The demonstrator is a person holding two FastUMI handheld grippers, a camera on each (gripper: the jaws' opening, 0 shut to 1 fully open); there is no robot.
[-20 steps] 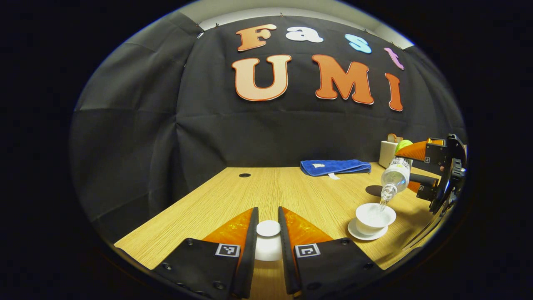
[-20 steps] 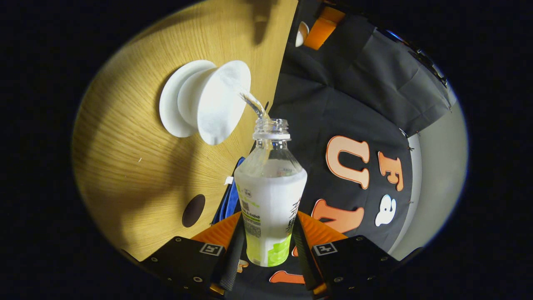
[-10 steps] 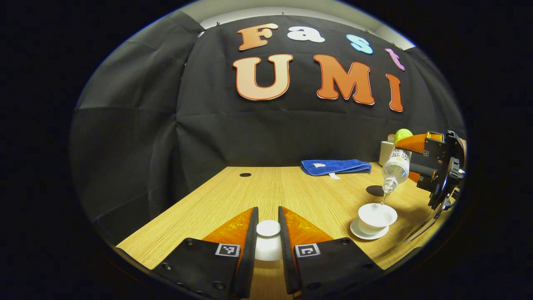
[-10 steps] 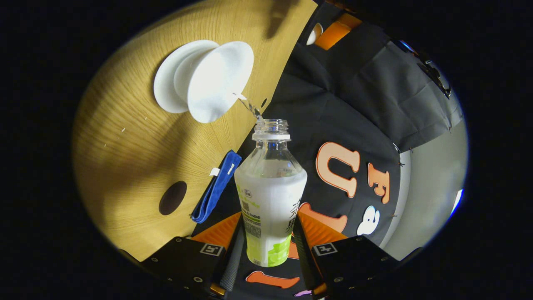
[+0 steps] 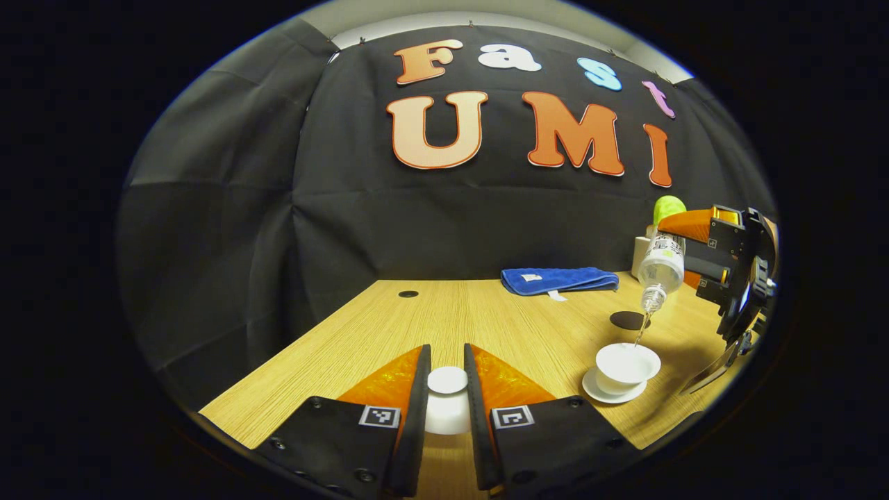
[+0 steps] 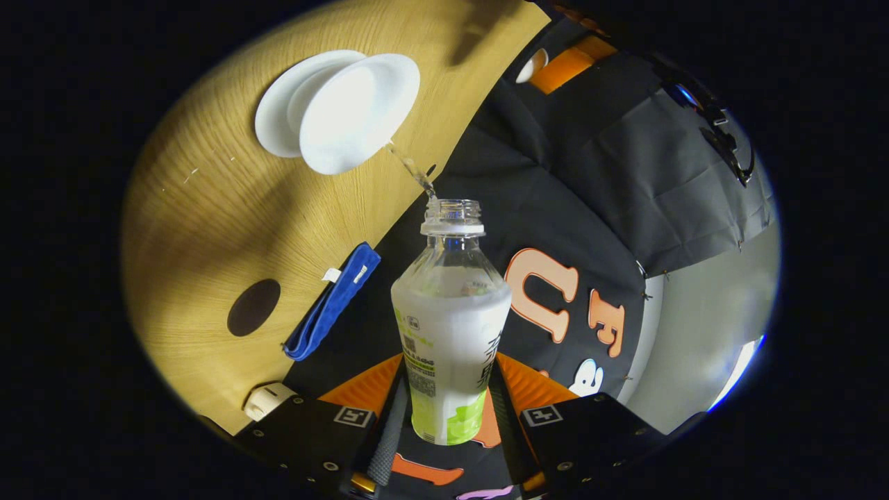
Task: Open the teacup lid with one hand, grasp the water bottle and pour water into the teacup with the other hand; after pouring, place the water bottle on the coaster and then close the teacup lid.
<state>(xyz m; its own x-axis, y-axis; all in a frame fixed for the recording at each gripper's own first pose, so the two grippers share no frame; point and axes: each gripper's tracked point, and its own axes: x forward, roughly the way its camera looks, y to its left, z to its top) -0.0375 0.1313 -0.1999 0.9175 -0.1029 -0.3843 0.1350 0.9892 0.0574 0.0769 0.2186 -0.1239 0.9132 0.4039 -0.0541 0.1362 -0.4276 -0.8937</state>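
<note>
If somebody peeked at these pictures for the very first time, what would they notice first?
First, the water bottle, tipped over in the right hand-held gripper, with a thin stream of water running from its mouth into the open white teacup on its saucer near the table's right edge. Next, the white teacup lid, pinched in the left hand-held gripper low over the near edge of the wooden table.

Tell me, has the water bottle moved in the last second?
Yes. The water bottle has risen farther above the teacup, judged in the left gripper view.
</note>
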